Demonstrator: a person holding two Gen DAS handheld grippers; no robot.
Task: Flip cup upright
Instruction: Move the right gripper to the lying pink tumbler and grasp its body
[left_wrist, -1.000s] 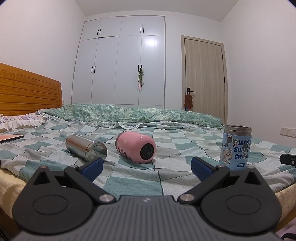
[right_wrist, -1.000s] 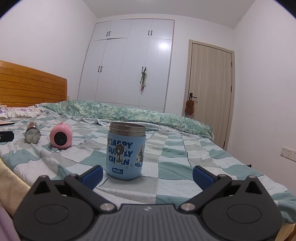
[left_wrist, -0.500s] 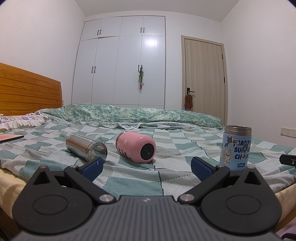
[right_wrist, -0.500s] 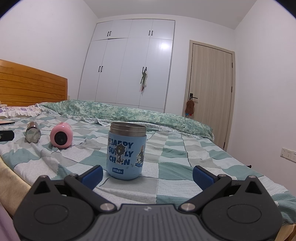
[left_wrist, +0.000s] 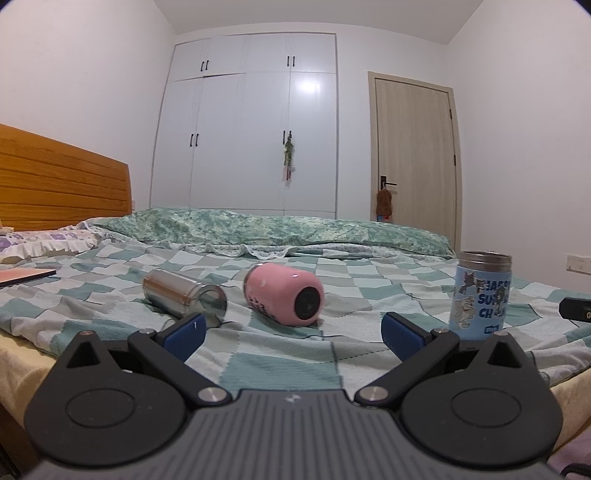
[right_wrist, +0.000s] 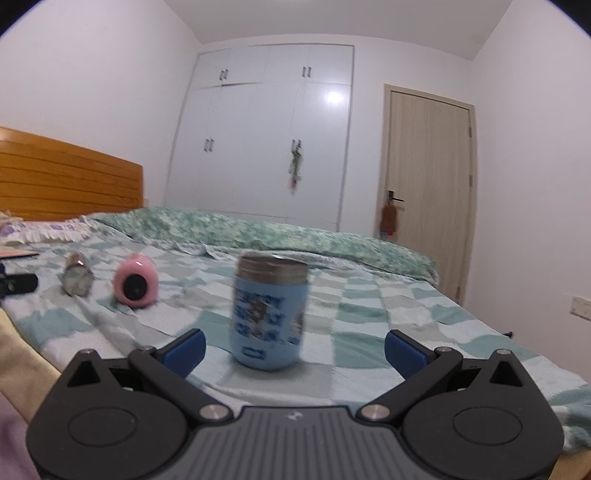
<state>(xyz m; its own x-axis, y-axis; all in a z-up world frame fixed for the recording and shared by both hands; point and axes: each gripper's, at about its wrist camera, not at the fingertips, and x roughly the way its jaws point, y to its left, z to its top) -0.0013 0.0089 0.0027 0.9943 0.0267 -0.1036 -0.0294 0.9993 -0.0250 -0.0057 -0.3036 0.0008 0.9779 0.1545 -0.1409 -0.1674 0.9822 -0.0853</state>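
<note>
A pink cup (left_wrist: 282, 293) lies on its side on the checked bedspread, its dark end facing me. A steel cup (left_wrist: 184, 297) lies on its side to its left. A blue cartoon cup (left_wrist: 480, 297) stands upright at the right. My left gripper (left_wrist: 291, 332) is open and empty, short of the pink cup. My right gripper (right_wrist: 293, 345) is open and empty, with the blue cup (right_wrist: 269, 312) standing just ahead between its fingers, not touched. The pink cup (right_wrist: 136, 282) and the steel cup (right_wrist: 77, 275) lie far left in the right wrist view.
The bed's near edge (left_wrist: 22, 350) runs below the grippers. A folded green quilt (left_wrist: 273, 230) lies across the far side. A wooden headboard (left_wrist: 55, 181) and a pillow (left_wrist: 40, 243) are at the left. A flat pink book (left_wrist: 22, 275) lies on the spread.
The right gripper has moved left and forward, so the blue cup now sits between its fingers and looks blurred. The left gripper has not moved.
</note>
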